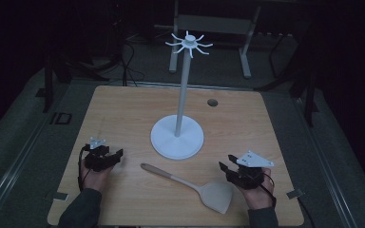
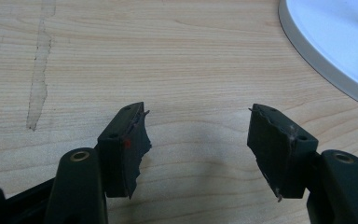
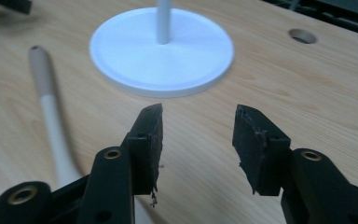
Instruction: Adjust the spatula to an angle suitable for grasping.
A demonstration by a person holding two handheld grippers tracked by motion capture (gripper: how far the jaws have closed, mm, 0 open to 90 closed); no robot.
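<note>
A beige spatula (image 1: 190, 183) lies flat on the wooden table (image 1: 123, 109), handle toward the left, blade near the front edge. Its handle (image 3: 51, 112) runs past the left jaw in the right gripper view. Behind it stands a white rack (image 1: 177, 137) with a round base, a tall pole and hooks on top. My right gripper (image 1: 225, 167) hovers just right of the blade, open, with nothing between its jaws (image 3: 198, 121). My left gripper (image 1: 117, 156) rests at the front left, open over bare wood (image 2: 198, 126), apart from the spatula handle.
The rack's base (image 2: 335, 42) sits at the upper right in the left gripper view. A round cable hole (image 1: 212, 102) is set in the table's far side, right of the pole. Dark floor and metal frame legs lie beyond the table.
</note>
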